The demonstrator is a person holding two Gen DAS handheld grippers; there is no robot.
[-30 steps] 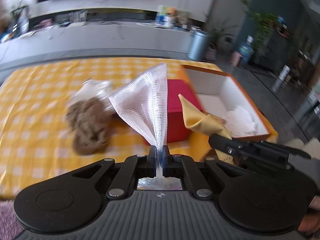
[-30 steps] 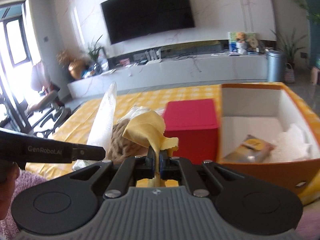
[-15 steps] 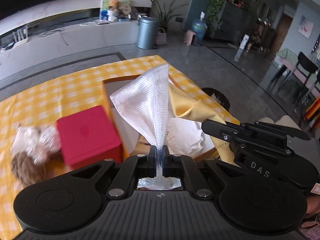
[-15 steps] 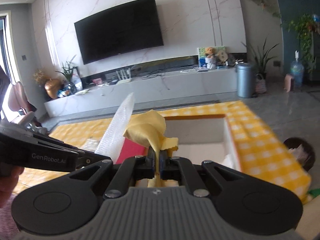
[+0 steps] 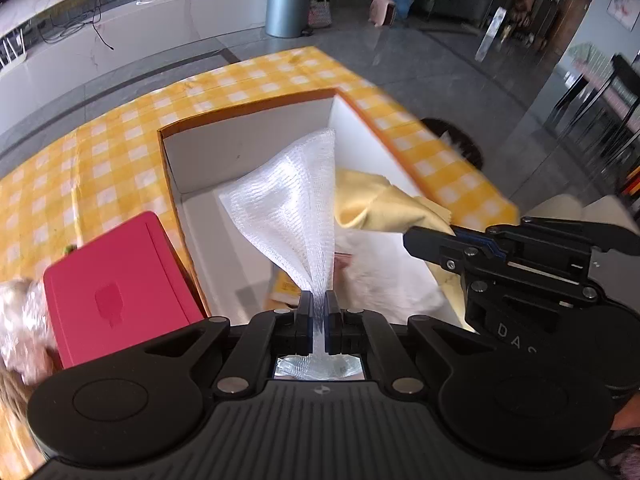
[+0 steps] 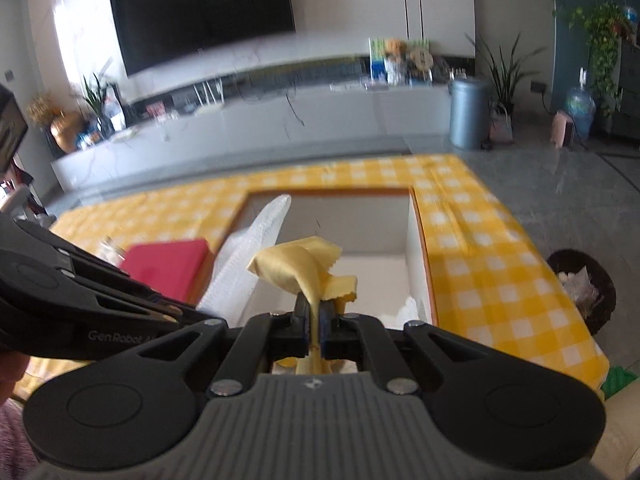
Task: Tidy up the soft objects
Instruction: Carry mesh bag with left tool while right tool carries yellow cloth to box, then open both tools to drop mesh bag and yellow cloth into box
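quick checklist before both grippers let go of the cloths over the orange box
1. Left gripper clamped on white mesh cloth: ok.
2. Right gripper clamped on yellow cloth: ok.
3. Both cloths over the open orange box: ok.
4. Room left in the box: ok, bare white floor shows beside the items inside.
5. Red box clear of the drop: ok, it stands outside.
6. Cloths untangled from each other: cannot tell.

We read white letters "DAS" on the right gripper (image 5: 430, 240) body, and "GenRobot A", cut off there, on the left gripper (image 6: 192, 314) body.
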